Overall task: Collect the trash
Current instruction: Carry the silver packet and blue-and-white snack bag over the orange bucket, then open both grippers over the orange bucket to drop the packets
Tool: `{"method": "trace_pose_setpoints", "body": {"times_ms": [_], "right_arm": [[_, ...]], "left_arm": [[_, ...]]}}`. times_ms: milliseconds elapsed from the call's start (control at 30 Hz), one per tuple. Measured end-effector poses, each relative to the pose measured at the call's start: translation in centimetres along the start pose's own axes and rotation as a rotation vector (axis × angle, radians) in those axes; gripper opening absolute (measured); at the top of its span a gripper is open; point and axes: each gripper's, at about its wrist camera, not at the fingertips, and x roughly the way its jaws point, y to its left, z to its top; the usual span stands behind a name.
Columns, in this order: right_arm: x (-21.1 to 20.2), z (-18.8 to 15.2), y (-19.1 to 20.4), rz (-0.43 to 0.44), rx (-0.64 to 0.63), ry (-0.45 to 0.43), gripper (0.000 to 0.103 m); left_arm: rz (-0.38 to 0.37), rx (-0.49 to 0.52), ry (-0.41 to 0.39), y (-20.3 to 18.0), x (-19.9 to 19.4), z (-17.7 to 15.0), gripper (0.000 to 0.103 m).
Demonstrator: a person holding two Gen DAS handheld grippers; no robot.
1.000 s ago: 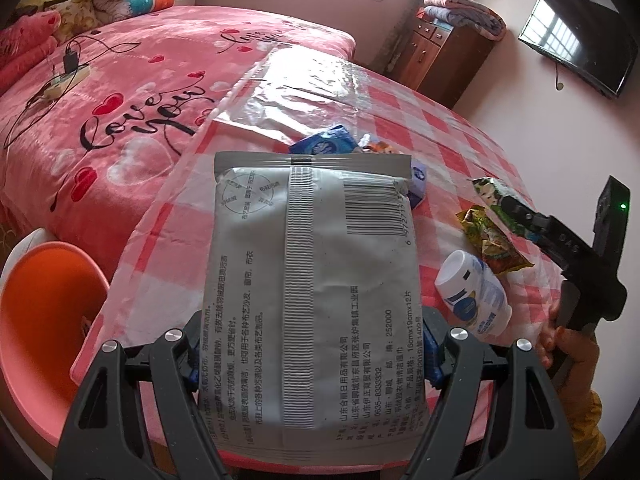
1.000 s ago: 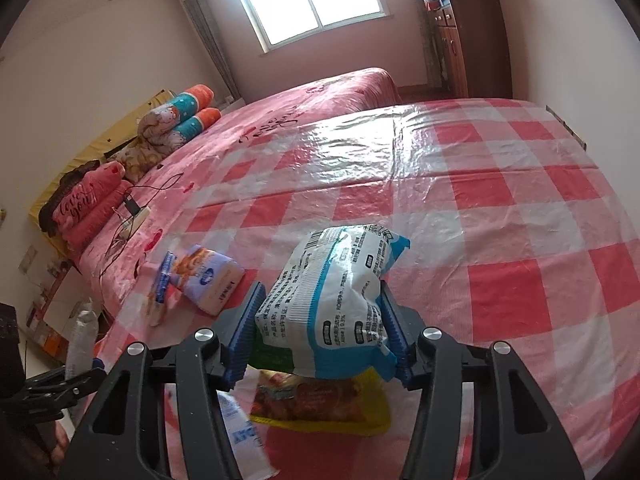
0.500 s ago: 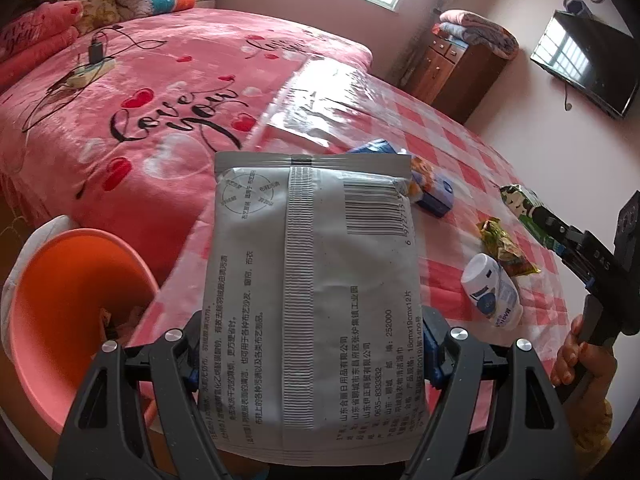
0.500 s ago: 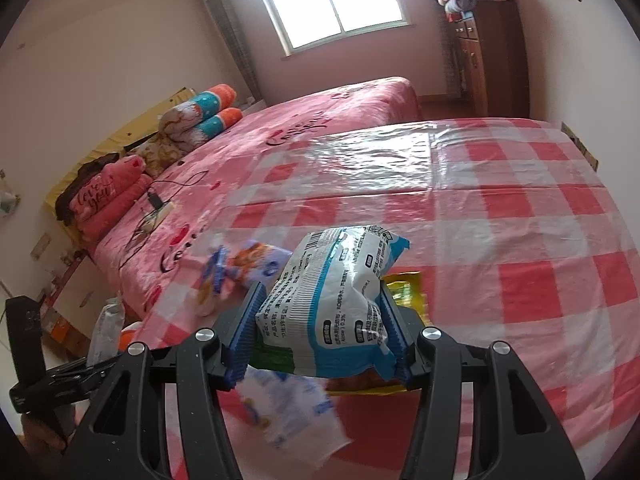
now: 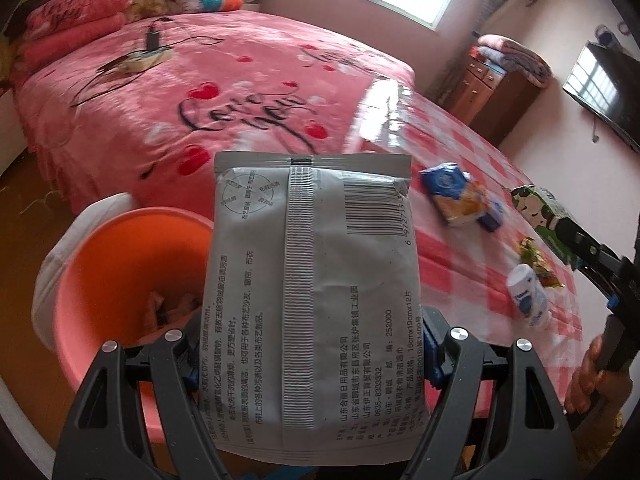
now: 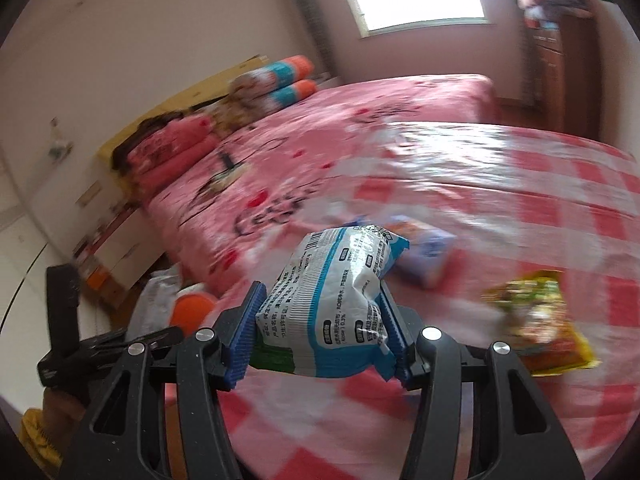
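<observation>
My left gripper (image 5: pixel 312 356) is shut on a large grey foil packet (image 5: pixel 312 304) with a barcode, held upright beside and above the orange bin (image 5: pixel 120 280), which has some trash at its bottom. My right gripper (image 6: pixel 320 336) is shut on a crumpled white-and-blue wrapper (image 6: pixel 336 308) with a green one under it; the left wrist view shows that gripper (image 5: pixel 560 220) at the far right over the checked table. On the table lie a blue-and-orange packet (image 5: pixel 460 196), a yellow snack bag (image 6: pixel 536 320) and a small white bottle (image 5: pixel 528 296).
The red-and-white checked table (image 5: pixel 452 264) stands against a pink bed (image 5: pixel 200 92) with a charger and cable on it. A wooden cabinet (image 5: pixel 496 88) and a wall television (image 5: pixel 608 92) are at the back right. A hand (image 5: pixel 588 384) holds the right gripper's handle.
My left gripper carried the grey packet leftward off the table's edge toward the orange bin, which now fills more of its view. My right gripper swung left with its wrapper; its view is blurred.
</observation>
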Motion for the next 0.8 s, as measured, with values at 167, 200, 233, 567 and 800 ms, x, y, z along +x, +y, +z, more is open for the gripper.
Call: {"method": "trace_pose_setpoints", "body": {"times_ms": [167,200,233,567,800], "right_arm": [[2.1,0.0,4.8,0.079,-0.089,0.047,0.056],[2.7,0.0,5.9,0.099,-0.109,0.058,0.056],[3.0,-0.1,6.7,0.113,-0.122,0.065,0.056],[7.8,-0.8,14.2,0.220,-0.257,0.168,0.056],[10.5,-1.7,17.1,0.256,-0.315,0.220,0.056]], "left_arm": [[0.050,-0.063,-0.012,3.5,-0.8,-0.3,0.077],[0.058,-0.073,-0.015,4.1,-0.9,-0.3,0.077],[0.070,-0.083,-0.019,4.7,-1.1,-0.4,0.077],[0.128,-0.163,-0.017,9.3,-1.0,-1.3,0.077],[0.151,-0.209,-0.006,11.5,-0.5,-2.0,0.077]]}}
